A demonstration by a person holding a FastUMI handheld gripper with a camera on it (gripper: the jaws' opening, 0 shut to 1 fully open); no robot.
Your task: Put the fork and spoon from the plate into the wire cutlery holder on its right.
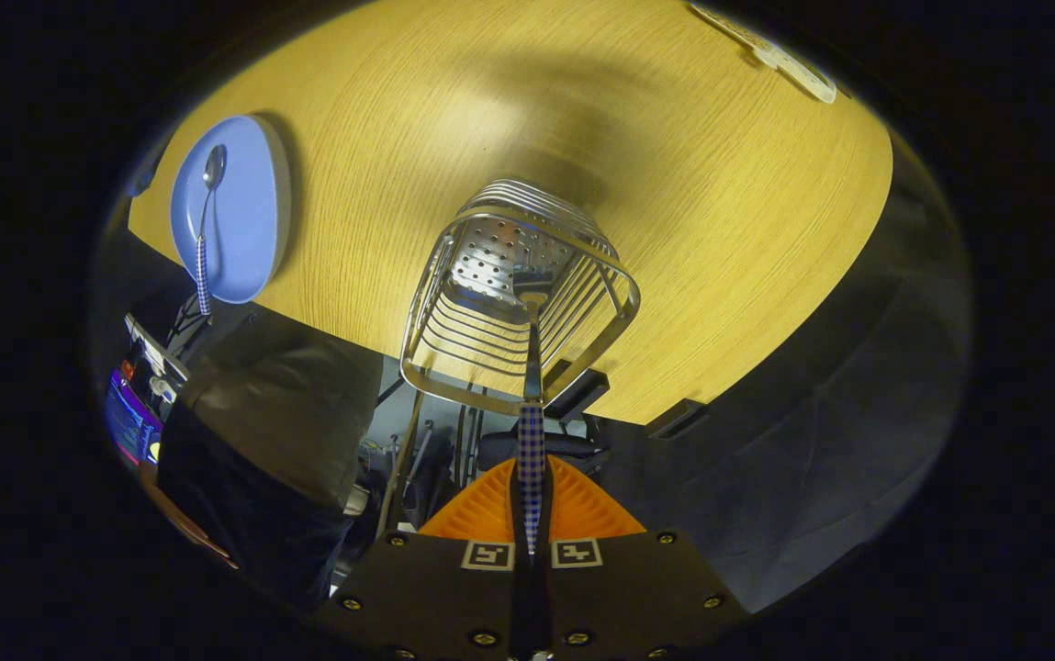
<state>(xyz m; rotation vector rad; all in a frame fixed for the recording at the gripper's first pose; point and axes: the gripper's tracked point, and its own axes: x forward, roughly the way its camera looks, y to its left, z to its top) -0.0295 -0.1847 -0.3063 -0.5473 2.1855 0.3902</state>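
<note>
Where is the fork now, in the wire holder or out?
Partly in: the fork hangs head-down into the wire cutlery holder, with its checked handle clamped in the gripper's shut jaws.

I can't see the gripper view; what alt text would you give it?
The gripper is shut on a checked-handled fork, lowering its head into the wire cutlery holder on a wooden table. Beyond, to the left, a spoon lies on a blue plate.
</note>
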